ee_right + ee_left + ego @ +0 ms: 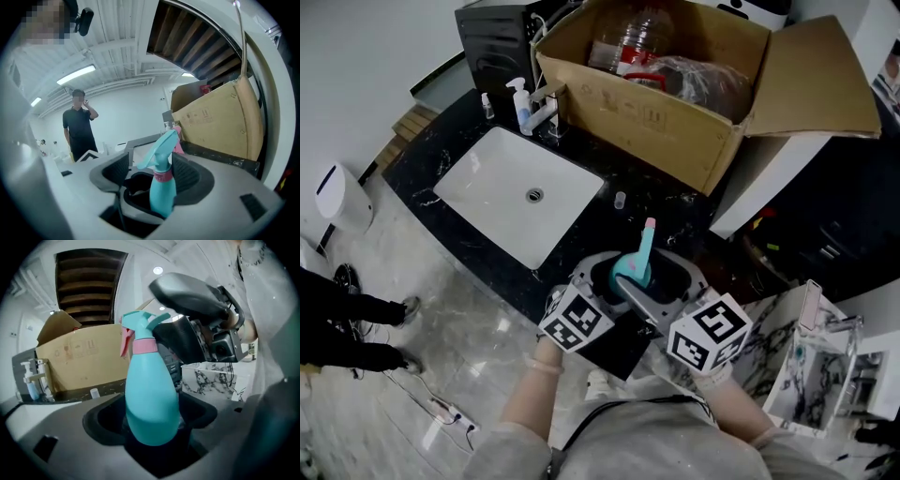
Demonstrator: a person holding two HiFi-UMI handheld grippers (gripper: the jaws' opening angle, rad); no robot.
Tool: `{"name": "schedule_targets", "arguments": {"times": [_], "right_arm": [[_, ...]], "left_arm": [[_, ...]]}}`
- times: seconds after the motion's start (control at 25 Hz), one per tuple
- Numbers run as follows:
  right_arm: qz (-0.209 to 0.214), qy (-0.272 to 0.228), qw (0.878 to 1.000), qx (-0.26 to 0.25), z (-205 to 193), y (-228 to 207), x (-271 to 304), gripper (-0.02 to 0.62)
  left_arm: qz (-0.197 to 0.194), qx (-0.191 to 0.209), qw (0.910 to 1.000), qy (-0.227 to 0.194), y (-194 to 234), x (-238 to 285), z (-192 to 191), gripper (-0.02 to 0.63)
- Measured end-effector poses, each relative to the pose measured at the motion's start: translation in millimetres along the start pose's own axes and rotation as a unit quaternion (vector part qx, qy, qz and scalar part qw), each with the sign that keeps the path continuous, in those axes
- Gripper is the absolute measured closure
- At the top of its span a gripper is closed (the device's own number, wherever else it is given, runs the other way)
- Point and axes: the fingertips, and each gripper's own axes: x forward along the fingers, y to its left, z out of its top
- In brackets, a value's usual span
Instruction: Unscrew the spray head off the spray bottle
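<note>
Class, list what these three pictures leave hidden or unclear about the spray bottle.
Left gripper contact on the teal plastic spray bottle: left gripper view, bottle's belly covers it.
Right gripper touching the pink collar or not: right gripper view, bottle overlaps one finger.
Bottle body: head view, both grippers cover it.
</note>
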Motion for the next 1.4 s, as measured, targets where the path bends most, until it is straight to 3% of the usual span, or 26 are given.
{"name": "schedule_targets", "arguments": {"times": [0.12, 0.24, 0.4, 0.64, 0.76, 0.88, 1.0, 1.24, 1.4], "right_arm": [[-0.026, 0.003, 0.999, -0.041, -1, -1, 1, 0.334], [-0.042, 0.006, 0.997, -0.069, -2, -2, 0, 0.397], [-0.015, 0.013, 0.996, -0.083, -4, -3, -1, 0.403], [0.074, 0.012, 0.994, -0.075, -3, -13, -3, 0.405], [0.081, 0.018, 0.993, -0.08, -4, -13, -6, 0.403], [0.108, 0.015, 0.989, -0.101, -5, -1, -7, 0.405], [0.131, 0.017, 0.985, -0.107, -6, 4, -5, 0.405], [0.06, 0.014, 0.993, -0.103, -3, -8, -6, 0.437], [0.016, 0.023, 0.98, -0.197, -5, -4, -4, 0.47]], "left_arm": [[0.063, -0.002, 0.9979, 0.014, 1, -1, -4, 0.245], [0.093, -0.008, 0.9955, 0.015, 1, -2, -5, 0.249], [0.082, -0.014, 0.9966, 0.002, 1, -4, -5, 0.259], [0.072, -0.025, 0.997, -0.012, 3, -5, -6, 0.276], [0.069, -0.013, 0.9975, -0.006, 0, -3, -4, 0.276], [0.045, 0.008, 0.999, -0.003, -3, 0, 3, 0.257], [0.016, 0.001, 0.9999, 0.001, -5, 5, 5, 0.242], [0.046, -0.023, 0.9987, 0.0, 3, 8, 6, 0.242], [0.069, -0.022, 0.9974, 0.005, 3, 5, 6, 0.242]]}}
